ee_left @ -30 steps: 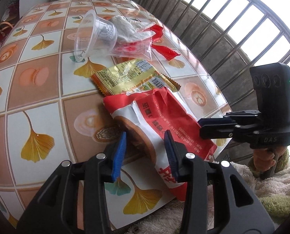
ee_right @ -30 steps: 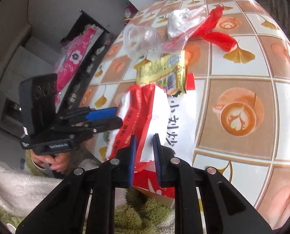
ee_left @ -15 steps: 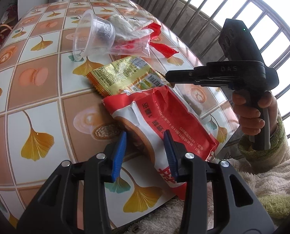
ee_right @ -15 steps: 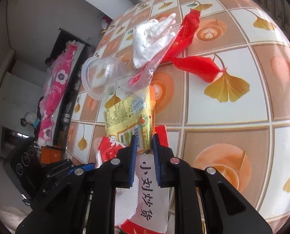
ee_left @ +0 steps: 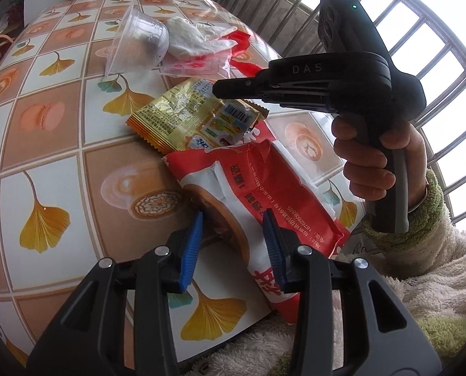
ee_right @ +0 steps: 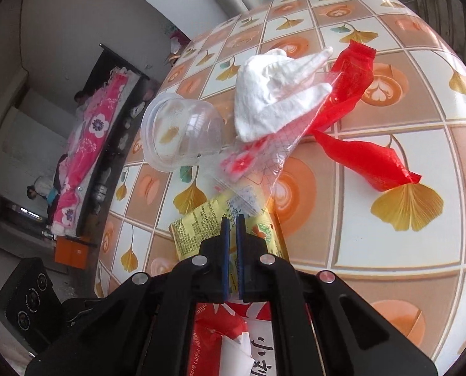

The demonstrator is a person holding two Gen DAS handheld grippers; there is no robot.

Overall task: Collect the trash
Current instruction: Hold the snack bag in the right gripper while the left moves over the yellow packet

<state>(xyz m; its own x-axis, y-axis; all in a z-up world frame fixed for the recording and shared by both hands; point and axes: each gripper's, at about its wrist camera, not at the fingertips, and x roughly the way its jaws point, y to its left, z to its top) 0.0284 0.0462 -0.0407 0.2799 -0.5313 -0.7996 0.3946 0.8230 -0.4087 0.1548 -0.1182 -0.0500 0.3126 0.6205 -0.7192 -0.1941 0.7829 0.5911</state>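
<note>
Entry, your right gripper (ee_right: 232,219): a second ago it sat over the red-and-white bag (ee_left: 258,200) at the counter (ee_left: 54,144) edge; it has since travelled up the counter to the yellow snack wrapper (ee_left: 182,116), and its fingers, then slightly apart, are now together, pinching that wrapper's near edge. Your left gripper (ee_left: 233,235): unmoved, fingers apart, straddling the red-and-white bag; whether the pads press it is unclear. Beyond the yellow snack wrapper: clear plastic cup (ee_right: 182,131) on its side, white tissue (ee_right: 273,94), clear film bag (ee_right: 258,156), red wrapper (ee_right: 358,144). Hidden: the right fingers cover part of the wrapper; the bag's near end hangs off the counter, cut off.
</note>
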